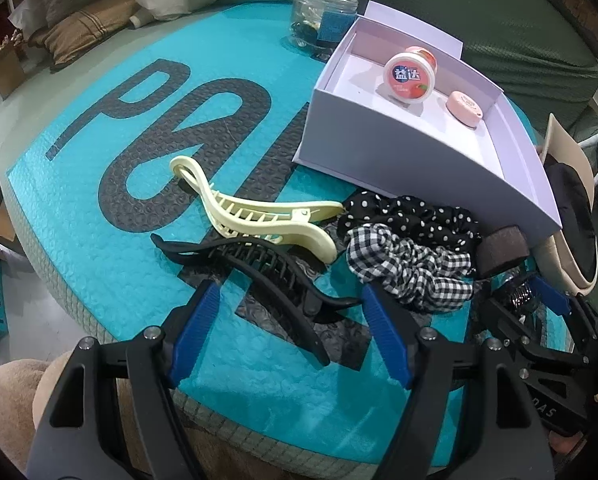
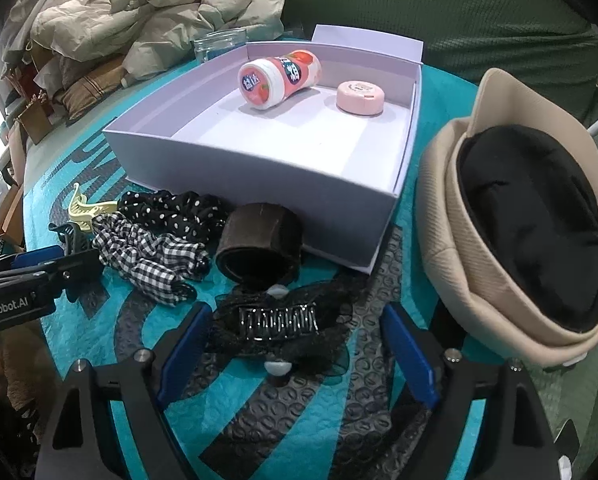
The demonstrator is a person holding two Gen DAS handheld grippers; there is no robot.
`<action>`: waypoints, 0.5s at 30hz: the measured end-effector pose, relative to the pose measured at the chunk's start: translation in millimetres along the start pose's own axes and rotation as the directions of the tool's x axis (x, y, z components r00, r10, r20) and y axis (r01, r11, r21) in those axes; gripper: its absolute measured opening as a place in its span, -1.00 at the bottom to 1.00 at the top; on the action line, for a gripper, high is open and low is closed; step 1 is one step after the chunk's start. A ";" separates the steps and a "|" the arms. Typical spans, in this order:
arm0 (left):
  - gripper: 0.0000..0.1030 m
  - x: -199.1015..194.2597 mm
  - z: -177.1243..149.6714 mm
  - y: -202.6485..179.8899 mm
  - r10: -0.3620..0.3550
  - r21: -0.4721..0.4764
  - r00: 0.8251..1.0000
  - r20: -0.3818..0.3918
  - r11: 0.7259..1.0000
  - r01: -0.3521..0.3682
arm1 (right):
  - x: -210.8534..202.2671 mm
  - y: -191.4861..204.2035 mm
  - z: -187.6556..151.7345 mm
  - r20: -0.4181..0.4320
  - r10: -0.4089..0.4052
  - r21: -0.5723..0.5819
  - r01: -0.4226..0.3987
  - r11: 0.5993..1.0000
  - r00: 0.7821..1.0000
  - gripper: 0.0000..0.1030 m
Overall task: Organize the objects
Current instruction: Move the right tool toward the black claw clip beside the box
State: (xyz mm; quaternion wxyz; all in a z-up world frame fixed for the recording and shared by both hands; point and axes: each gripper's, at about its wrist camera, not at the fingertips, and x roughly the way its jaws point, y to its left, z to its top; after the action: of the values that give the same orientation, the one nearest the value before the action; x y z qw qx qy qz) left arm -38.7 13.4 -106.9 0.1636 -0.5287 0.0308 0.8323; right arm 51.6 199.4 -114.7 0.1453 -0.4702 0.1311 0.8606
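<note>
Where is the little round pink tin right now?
The round pink tin lies inside the white box, near its far right corner in the right wrist view, just right of the tipped-over pink gum bottle.

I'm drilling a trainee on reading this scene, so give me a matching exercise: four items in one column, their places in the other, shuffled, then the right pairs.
Items:
1. gum bottle
2. black claw clip
3. lace hair comb
4. beige hat

Places:
A. between the open right gripper fingers
B. on its side in the white box
C. right of the box, upside down
D. between the open left gripper fingers

Pairs: 1-B, 2-D, 3-A, 4-C
</note>
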 end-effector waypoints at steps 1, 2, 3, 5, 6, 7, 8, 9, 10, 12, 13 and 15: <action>0.38 0.0 -0.1 0.0 -0.001 -0.002 1.000 0.003 1.000 0.001 | -0.2 0.4 -0.5 0.002 -0.003 -0.001 0.003 1.000 1.000 0.69; 0.32 -0.4 -0.7 0.7 -0.001 -0.009 1.000 0.007 1.000 0.001 | -0.1 0.9 -0.6 0.003 -0.002 -0.002 0.002 1.000 1.000 0.69; 0.28 -1.2 -1.5 2.8 0.005 -0.026 1.000 0.012 1.000 -0.005 | -0.4 0.3 -0.5 0.004 0.001 -0.002 -0.001 1.000 1.000 0.68; 0.07 -2.1 -1.6 3.8 0.022 -0.044 1.000 0.016 0.999 -0.021 | -0.6 -0.3 -0.4 0.008 0.004 -0.002 -0.004 1.000 1.000 0.48; 0.05 -3.1 -2.1 4.8 0.022 -0.047 1.000 0.017 0.999 -0.021 | -1.3 0.7 -0.5 0.009 0.004 -0.010 -0.004 1.000 1.000 0.43; 0.02 -3.9 -2.9 5.2 0.018 -0.047 1.000 0.017 0.999 -0.017 | -1.9 1.6 -0.8 0.010 0.006 -0.015 -0.006 1.000 1.000 0.33; -0.01 -4.5 -3.8 5.2 0.015 -0.044 1.000 0.017 0.999 -0.015 | -2.6 2.9 -1.1 0.010 0.012 -0.022 -0.011 1.000 1.000 0.25; -0.04 -5.3 -4.8 5.0 0.014 -0.040 1.000 0.018 0.999 -0.013 | -3.3 4.4 -1.7 0.009 0.016 -0.032 -0.016 0.999 1.000 0.22; -0.12 -6.8 -6.5 5.4 0.010 -0.037 1.000 0.018 0.999 -0.010 | -3.9 5.5 -2.4 0.009 0.016 -0.037 -0.016 0.999 1.000 0.18; -0.23 -9.1 -9.1 6.3 -0.002 -0.034 1.000 0.019 0.999 0.002 | -5.9 8.1 -4.4 0.010 0.028 -0.047 -0.027 0.999 1.000 0.11; -0.25 -9.9 -10.2 6.7 -0.009 -0.033 1.000 0.020 0.999 0.009 | -6.8 9.5 -5.1 0.010 0.035 -0.051 -0.035 0.998 0.999 0.04; -0.27 -11.5 -12.0 7.3 -0.014 -0.033 1.000 0.016 0.999 0.014 | -9.2 12.7 -7.6 0.009 0.055 -0.063 -0.054 0.997 0.998 -0.02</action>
State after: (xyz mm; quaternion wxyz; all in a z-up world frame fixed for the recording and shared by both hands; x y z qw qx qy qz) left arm -26.1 1.0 -102.8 0.1608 -0.5250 0.0121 0.8357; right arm 57.4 183.8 -109.8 0.1077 -0.4661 0.1160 0.8705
